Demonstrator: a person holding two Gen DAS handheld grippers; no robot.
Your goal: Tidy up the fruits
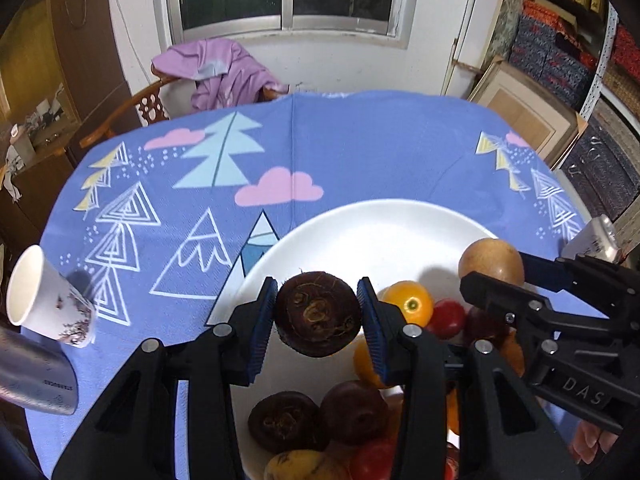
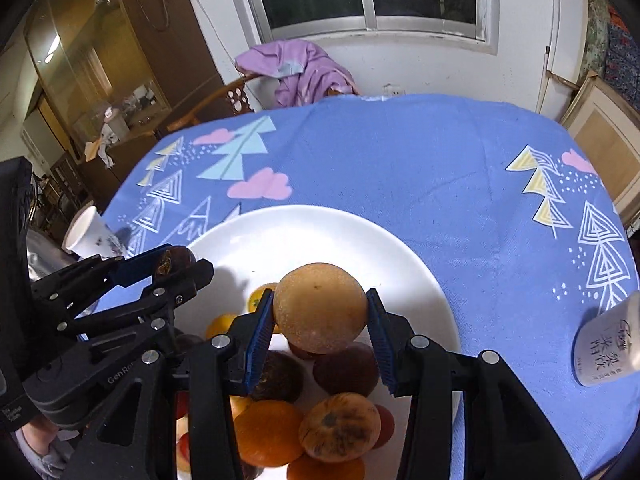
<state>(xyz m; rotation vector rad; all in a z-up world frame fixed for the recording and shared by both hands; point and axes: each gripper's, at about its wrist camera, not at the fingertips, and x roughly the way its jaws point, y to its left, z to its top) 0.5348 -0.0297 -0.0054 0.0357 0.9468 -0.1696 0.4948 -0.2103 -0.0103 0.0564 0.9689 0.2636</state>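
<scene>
Nearest the cameras, both tools are loaded: the left gripper pinches a dark purple-brown fruit between its blue pads, and the right gripper pinches a round tan fruit the same way, each piece hanging clear above the white plate. Under them, on the near half of the plate, lies the pile already gathered: oranges, a small yellow-orange fruit, red ones, more dark fruit and a speckled brownish-orange piece, crowded and touching. The far half of the plate is bare white. So the step in hand looks like delivery, two fruits carried in over the plate and not yet let go. The next move, as I judge it, calls for lowering each fruit until it rests on something stable, better on the bare part of the plate than on top of the heap, where a round piece could roll, and only then spreading the jaws. The two grippers sit close together, so one should probably release first. Beyond the plate the blue patterned tablecloth runs back; a paper cup stands at its left edge and a printed can at the right, both well apart from the plate. A chair draped in purple cloth stands behind.
</scene>
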